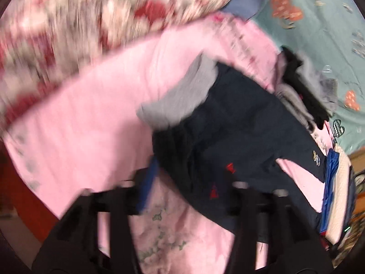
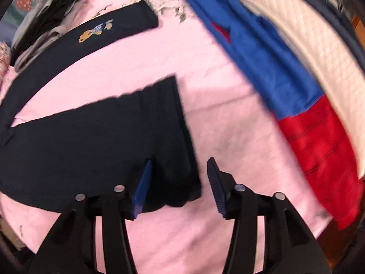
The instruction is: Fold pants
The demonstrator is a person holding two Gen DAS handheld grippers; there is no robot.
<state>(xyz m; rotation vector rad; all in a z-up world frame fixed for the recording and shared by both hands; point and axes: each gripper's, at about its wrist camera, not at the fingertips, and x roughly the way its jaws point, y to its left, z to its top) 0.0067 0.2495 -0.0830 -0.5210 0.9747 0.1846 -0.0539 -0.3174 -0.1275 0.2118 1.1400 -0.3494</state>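
You've got one pair of navy pants (image 2: 91,141) laid on the pink sheet (image 2: 228,125) of the bed, two legs splayed apart: the near leg ends in a cuff right under your right claw (image 2: 180,187), the far leg carries one small bear emblem (image 2: 95,30) and runs off toward the top left of the right wrist view. Your right claw is released, its two blue pads spread, the left pad over the cuff edge, the right pad over bare sheet, not pinching anything. Beside it to the right, one blue-and-red garment (image 2: 273,73) lies in a long strip, and past that one white quilted piece (image 2: 308,52). Top left there's one heap of grey and black clothes (image 2: 45,6). In the left wrist view, heavy blur: your left claw (image 1: 191,187) stands released too, one blue pad clear on the left, the other finger dark and smeared, nothing gripped between them. The pants (image 1: 228,125) sit bunched ahead of it, waist end, with two small red marks (image 1: 230,167) on the fabric and the same single emblem at the right. One grey patch of cloth (image 1: 173,105) pokes out at their upper edge. One red-and-white floral blanket (image 1: 91,18) fills the top left, one teal sheet (image 1: 319,34) with orange prints the top right.
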